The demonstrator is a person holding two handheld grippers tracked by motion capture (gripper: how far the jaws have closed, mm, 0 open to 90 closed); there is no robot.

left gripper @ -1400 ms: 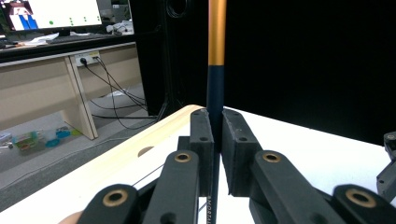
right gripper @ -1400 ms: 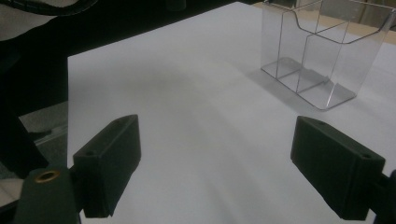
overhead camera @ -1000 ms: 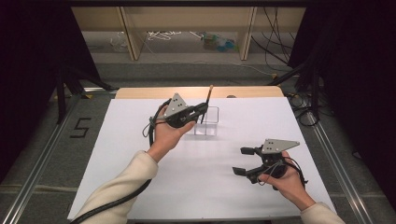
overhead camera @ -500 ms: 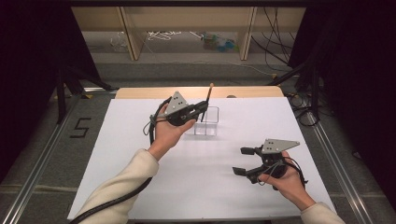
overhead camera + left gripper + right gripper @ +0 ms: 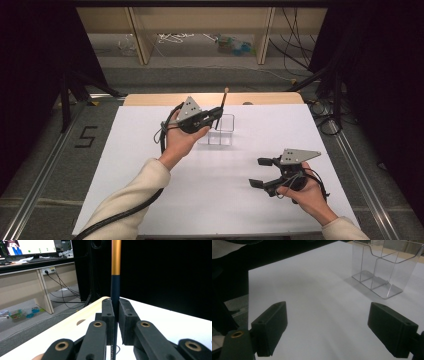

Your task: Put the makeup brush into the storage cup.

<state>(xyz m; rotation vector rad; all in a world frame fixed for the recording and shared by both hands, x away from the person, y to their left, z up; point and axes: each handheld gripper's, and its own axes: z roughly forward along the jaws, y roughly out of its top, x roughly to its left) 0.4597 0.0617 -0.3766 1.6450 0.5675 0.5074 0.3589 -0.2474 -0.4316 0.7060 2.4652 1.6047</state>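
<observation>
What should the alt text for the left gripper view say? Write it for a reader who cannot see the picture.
The left gripper is shut on an upright pen, dark blue below and orange above, clamped between its two black jaws. Behind it lie the white table and, further back, a pale desk with cables.

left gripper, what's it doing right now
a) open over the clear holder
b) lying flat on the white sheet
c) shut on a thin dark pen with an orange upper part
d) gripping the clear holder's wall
c: the left gripper has its jaws closed against the pen, which stands upright between them.
</observation>
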